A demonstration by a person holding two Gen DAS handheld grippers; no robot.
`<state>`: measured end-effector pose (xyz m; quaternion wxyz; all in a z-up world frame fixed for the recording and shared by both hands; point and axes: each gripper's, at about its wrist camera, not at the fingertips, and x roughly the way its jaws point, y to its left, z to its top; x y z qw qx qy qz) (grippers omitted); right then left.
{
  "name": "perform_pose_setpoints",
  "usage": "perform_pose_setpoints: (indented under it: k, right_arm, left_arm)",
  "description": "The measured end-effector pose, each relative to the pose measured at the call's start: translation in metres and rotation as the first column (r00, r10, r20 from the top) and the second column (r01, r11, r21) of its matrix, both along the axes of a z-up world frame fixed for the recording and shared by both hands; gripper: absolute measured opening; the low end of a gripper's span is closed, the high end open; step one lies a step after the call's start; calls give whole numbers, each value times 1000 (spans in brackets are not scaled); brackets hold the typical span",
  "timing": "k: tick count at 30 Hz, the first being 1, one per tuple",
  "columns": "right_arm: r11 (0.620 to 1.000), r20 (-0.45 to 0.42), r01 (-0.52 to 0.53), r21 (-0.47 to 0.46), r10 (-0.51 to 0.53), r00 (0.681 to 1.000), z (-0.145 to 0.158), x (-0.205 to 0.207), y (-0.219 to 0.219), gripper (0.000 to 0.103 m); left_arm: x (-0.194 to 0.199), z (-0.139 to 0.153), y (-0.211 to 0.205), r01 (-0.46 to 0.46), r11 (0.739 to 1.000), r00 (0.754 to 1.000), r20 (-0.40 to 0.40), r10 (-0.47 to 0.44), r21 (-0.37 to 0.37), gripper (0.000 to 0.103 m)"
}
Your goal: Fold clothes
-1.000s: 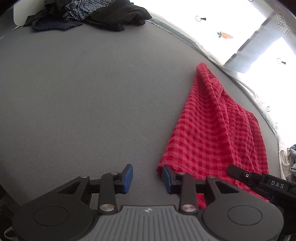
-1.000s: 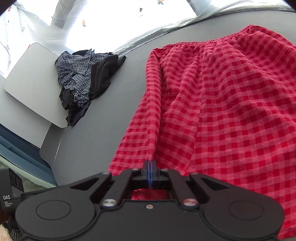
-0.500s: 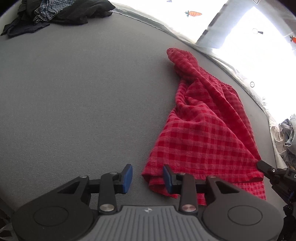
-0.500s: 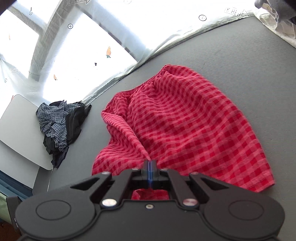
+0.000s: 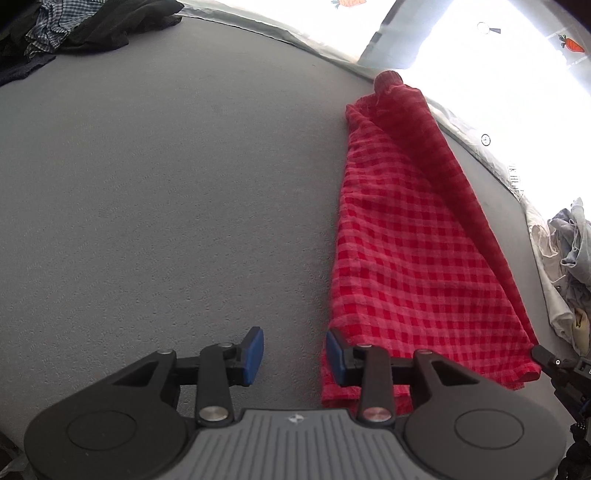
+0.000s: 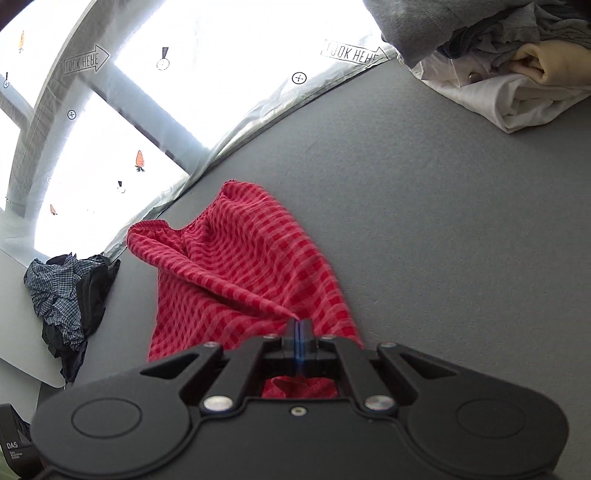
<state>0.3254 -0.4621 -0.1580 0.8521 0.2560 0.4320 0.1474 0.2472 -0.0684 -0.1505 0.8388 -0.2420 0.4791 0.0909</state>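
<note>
Red checked shorts (image 5: 406, 251) lie on the grey table, folded lengthwise, with one layer lifted toward the right. My left gripper (image 5: 294, 355) is open and empty, with its right finger (image 5: 334, 356) at the near left hem of the shorts. My right gripper (image 6: 299, 332) is shut on a hem corner of the shorts (image 6: 243, 273) and holds it up off the table; its tip also shows in the left wrist view (image 5: 546, 358).
A dark pile of checked and black clothes (image 5: 74, 26) (image 6: 70, 295) lies at the far left of the grey table (image 5: 166, 184). A heap of white, cream and grey clothes (image 6: 509, 62) (image 5: 569, 258) lies at the right. Bright windows run along the far edge.
My right gripper has carried the shorts' hem up and to the right, folding the garment narrower. My left gripper has stayed open near the left hem.
</note>
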Motion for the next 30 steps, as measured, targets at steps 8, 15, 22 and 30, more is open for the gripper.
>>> perform_pose_setpoints:
  k: [8, 15, 22, 30]
  right_arm:
    - [995, -22, 2, -95, -4, 1000, -6, -4, -4, 1]
    - [989, -82, -5, -149, -7, 997, -21, -8, -5, 1]
    - [988, -54, 18, -153, -27, 998, -3, -1, -6, 18]
    - [986, 11, 34, -161, -32, 999, 21, 28, -1, 33]
  left_arm:
    - [23, 0, 3, 49, 999, 999, -12, -48, 24, 45]
    - [28, -1, 21, 42, 999, 999, -21, -41, 26, 50]
    - [33, 3, 27, 22, 999, 1000, -22, -21, 41, 55]
    - [51, 4, 26, -6, 998, 1000, -20, 7, 58, 63]
